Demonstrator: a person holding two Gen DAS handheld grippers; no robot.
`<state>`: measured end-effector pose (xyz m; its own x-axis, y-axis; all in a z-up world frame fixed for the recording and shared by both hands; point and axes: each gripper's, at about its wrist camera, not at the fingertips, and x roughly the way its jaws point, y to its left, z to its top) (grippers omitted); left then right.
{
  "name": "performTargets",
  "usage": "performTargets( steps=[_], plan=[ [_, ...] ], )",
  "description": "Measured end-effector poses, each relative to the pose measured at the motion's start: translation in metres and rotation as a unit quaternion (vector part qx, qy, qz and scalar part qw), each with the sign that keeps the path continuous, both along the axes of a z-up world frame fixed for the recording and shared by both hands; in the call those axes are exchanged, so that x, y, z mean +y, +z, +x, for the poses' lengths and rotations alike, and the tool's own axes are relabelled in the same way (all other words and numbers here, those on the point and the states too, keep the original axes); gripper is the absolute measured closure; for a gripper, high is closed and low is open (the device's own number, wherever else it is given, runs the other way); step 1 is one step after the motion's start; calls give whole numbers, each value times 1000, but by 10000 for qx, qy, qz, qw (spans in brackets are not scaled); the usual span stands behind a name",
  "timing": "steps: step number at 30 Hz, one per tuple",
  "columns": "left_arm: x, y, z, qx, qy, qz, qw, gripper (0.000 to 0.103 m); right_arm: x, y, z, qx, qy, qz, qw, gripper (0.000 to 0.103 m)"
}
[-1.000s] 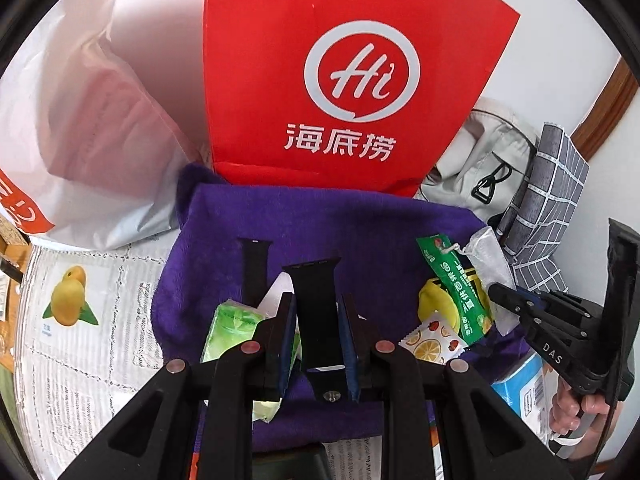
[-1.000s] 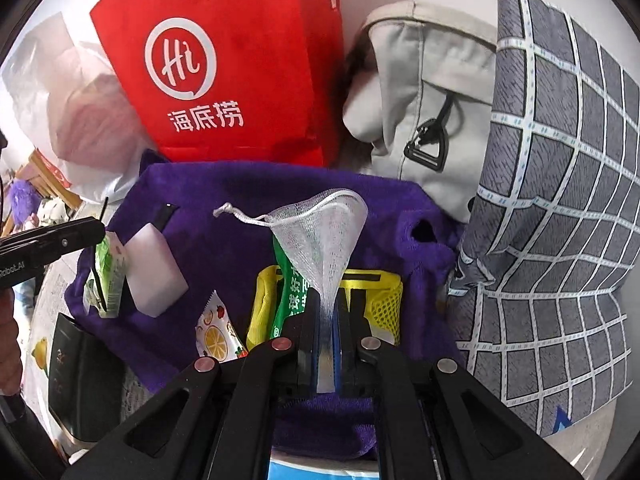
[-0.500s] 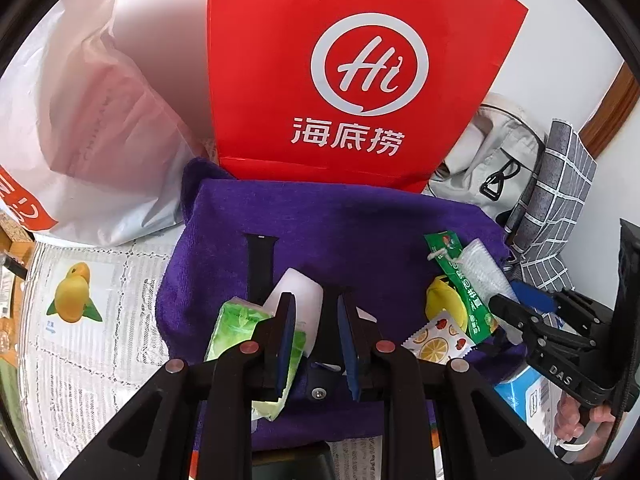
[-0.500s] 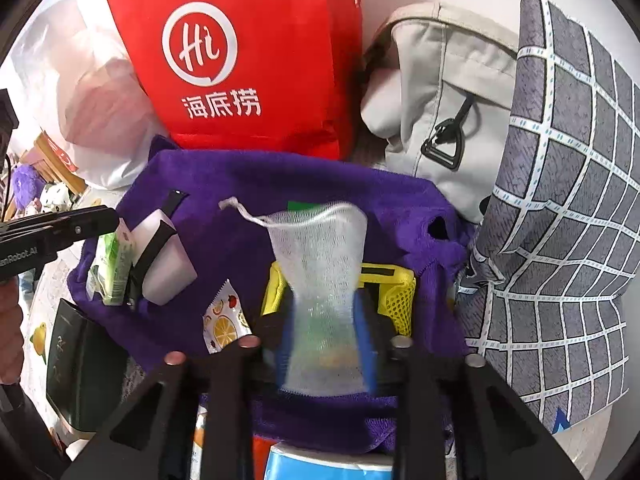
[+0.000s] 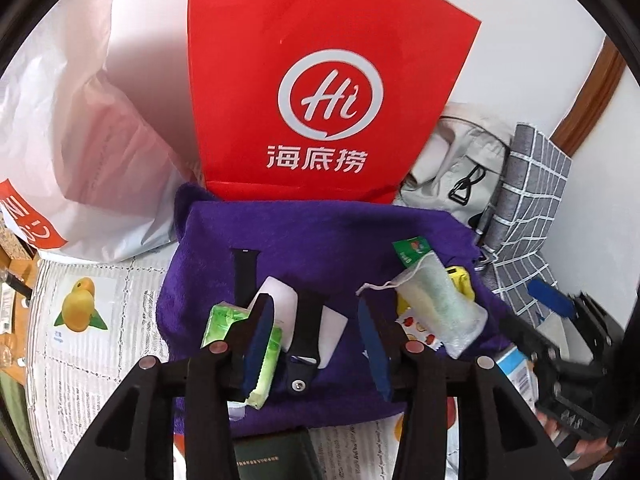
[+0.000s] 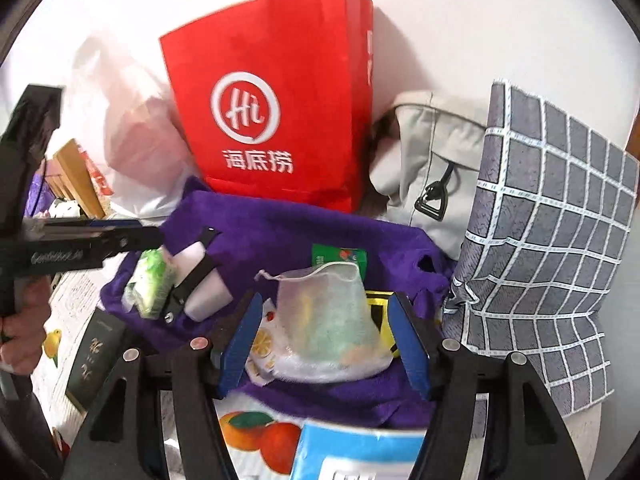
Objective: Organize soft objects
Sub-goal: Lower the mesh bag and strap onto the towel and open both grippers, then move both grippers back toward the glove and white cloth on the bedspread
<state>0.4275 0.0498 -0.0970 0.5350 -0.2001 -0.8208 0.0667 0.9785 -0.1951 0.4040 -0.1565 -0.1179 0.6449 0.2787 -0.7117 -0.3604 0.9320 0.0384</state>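
A purple towel (image 5: 320, 240) carries the small items. My left gripper (image 5: 316, 344) is opening; a black strap (image 5: 306, 332) lies loose between its jaws, across a white block (image 5: 280, 300), and the pads do not touch it. A green tissue packet (image 5: 224, 328) sits by the left finger. My right gripper (image 6: 324, 344) is also opening. A white mesh pouch (image 6: 328, 320) rests on the towel (image 6: 280, 232) between its blue pads, which stand clear of it. Under the pouch lie a yellow item (image 6: 378, 312) and a fruit-print sachet (image 6: 260, 344).
A red paper bag (image 5: 320, 100) stands behind the towel, with a white plastic bag (image 5: 80, 140) to its left. A beige bag (image 6: 432, 168) and a grey checked cushion (image 6: 552, 248) crowd the right. A dark booklet (image 6: 96, 352) and a blue carton (image 6: 360, 456) lie near the front.
The left jaws have let go of the black strap and the right jaws have let go of the mesh pouch. Both grippers have drawn up and back; the pouch now lies slumped on the towel.
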Motion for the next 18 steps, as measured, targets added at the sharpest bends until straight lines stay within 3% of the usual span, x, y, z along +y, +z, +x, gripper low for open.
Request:
performTargets(
  steps=[3,11,18],
  plan=[
    [-2,9,-6,-36,-35,-82,10000,59,-4,7,-28,-164,-121,-101,9997,38],
    [-11,38,-33,-474,-161,-200,9985,58,-12,0,-92,141,-200,-167,9996,38],
    [-26,56,-54,-695,-371,-315,9964,58,-30,-7,-149,297,-488,101,9983,40]
  ],
)
